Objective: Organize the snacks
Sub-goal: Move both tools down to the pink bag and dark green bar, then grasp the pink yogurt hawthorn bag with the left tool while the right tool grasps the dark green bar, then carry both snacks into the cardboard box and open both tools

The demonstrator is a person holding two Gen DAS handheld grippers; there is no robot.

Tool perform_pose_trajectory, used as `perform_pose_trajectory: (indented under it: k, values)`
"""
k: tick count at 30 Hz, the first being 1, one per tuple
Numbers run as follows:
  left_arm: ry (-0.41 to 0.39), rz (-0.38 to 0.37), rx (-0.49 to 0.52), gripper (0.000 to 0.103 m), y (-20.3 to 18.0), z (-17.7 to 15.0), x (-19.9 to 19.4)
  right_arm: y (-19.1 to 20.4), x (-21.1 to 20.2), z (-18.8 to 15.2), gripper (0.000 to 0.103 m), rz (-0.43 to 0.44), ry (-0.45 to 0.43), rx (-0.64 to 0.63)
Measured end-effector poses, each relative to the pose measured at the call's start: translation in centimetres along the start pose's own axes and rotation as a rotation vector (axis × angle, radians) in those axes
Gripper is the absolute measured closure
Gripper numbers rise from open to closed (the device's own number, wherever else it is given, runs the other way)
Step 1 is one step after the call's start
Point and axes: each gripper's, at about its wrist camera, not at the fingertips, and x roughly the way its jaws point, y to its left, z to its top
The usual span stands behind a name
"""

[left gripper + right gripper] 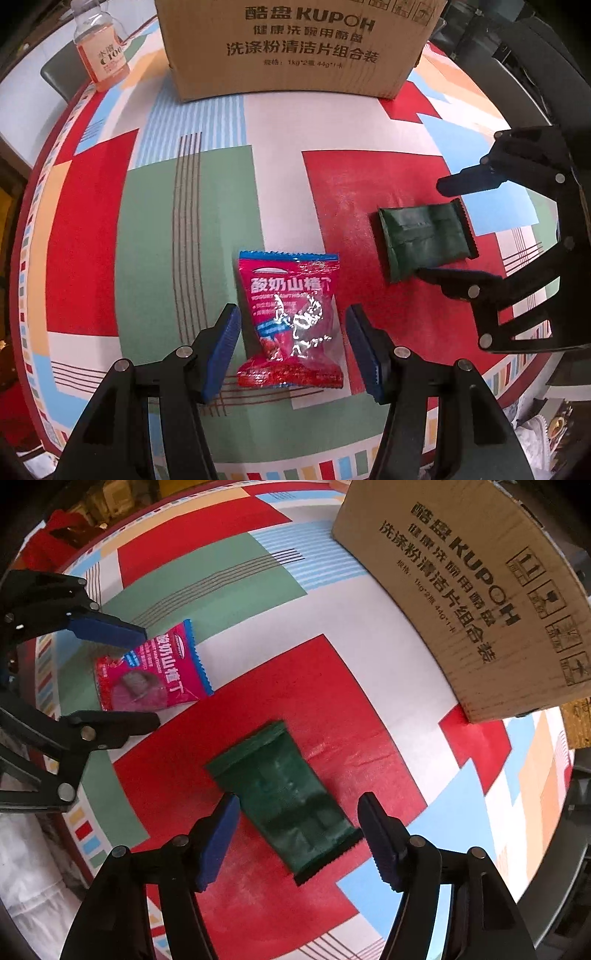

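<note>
Both my grippers' fingers parted, apparently untouching: left gripper point(293, 349) astride red packet point(291, 321), right gripper point(297, 836) astride green packet point(284, 794), box point(295, 48) at twelve o'clock.

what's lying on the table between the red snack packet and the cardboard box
Nothing: in the left wrist view only bare patterned tablecloth runs from the red snack packet up to the cardboard box. The green packet lies off to the side.

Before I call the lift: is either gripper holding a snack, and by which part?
Nothing is held. The left gripper straddles the red packet and the right gripper the green packet, pads clear of both.
</note>
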Motion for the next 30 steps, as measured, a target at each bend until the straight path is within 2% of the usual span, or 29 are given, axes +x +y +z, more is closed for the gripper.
perform_pose_trajectory:
  k: [7, 12, 15, 17, 20, 30]
  values:
    - [-0.003, -0.007, 0.006, 0.047, -0.1, 0.5, 0.4, 0.3, 1.6, -0.2, 0.035, 0.025, 0.015, -0.018]
    - [-0.015, -0.001, 0.009, 0.055, -0.2, 0.7, 0.5, -0.7, 2.3, 0.3, 0.034, 0.067, 0.003, 0.031]
    - [-0.023, 0.020, 0.020, 0.057, -0.4, 0.6, 0.6, -1.6, 2.7, 0.4, 0.035, 0.089, -0.002, 0.084]
    - [-0.029, 0.027, 0.025, 0.058, -0.5, 0.6, 0.6, -2.1, 2.8, 0.5, 0.040, 0.106, -0.002, 0.118]
    - [-0.036, 0.027, 0.031, 0.061, -0.6, 0.4, 0.6, -2.2, 2.6, 0.1, 0.057, 0.118, -0.020, 0.151]
    - [-0.058, -0.013, 0.001, 0.067, 0.0, 0.2, -0.1, -0.7, 1.5, -0.7, 0.059, 0.123, -0.070, 0.253]
